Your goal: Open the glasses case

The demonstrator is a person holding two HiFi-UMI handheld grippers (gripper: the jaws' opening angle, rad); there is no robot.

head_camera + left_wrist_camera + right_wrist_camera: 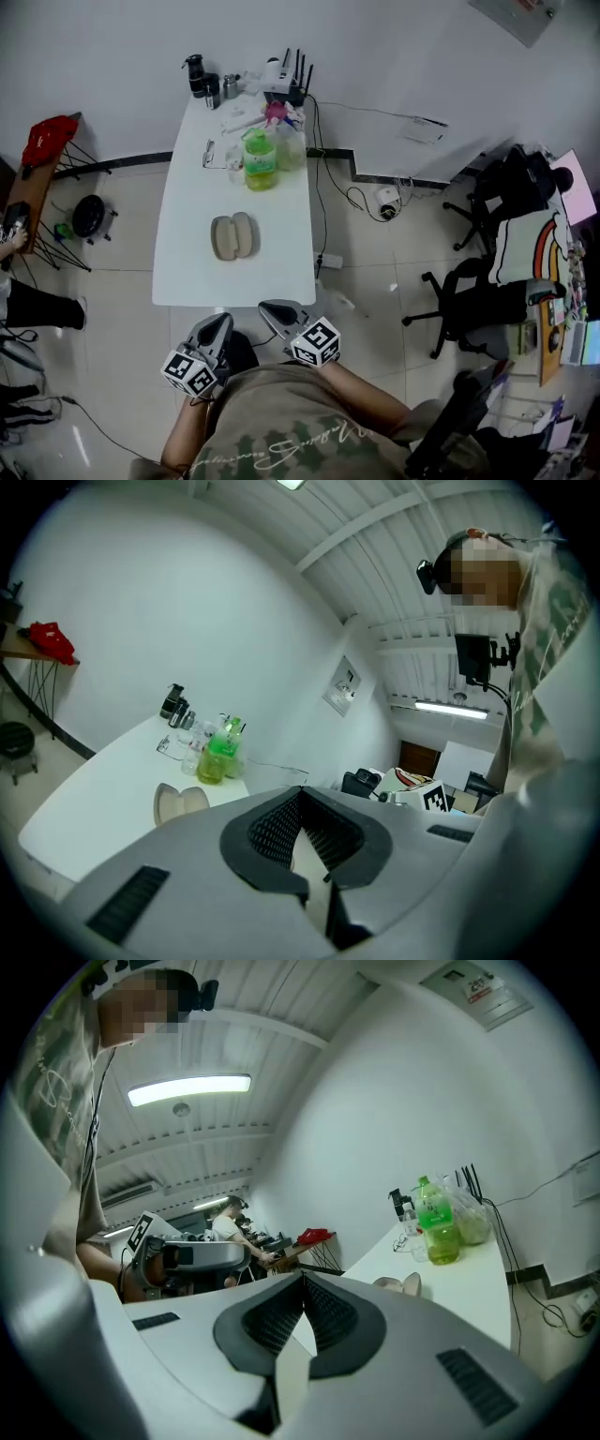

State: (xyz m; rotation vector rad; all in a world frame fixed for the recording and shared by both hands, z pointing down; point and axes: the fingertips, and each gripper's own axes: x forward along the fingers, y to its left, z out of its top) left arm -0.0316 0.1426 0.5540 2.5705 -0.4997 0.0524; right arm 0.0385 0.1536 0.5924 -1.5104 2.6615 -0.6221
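At the left, the left tool (221, 321) is held low in front of the person, short of the near edge of the white counter (187, 277). Its own view shows the ribbed pads of the left tool (302, 791) pressed together with nothing between them. Ahead of it, around the middle of the counter and well clear of the clutter at the far end, lies the glasses case (232, 236). It is well apart from both tools and touched by neither. It is a pale beige clamshell that looks already spread open: two rounded oblong halves sit side by side, each with its long axis running away from the person, so the hinge line between them points the same way. In the left gripper view the glasses case (178, 802) shows as two shallow shells in front of a green bottle (217, 757). I cannot tell whether anything is inside. The right tool (269, 307), just right of the left one, has its jaws closed and empty too, as its own view shows. There the glasses case (401, 1285) sits ahead and to the right. Neither tool is clearly nearer, though the left lines up more directly with the case. With the halves apart, little seems left to do.
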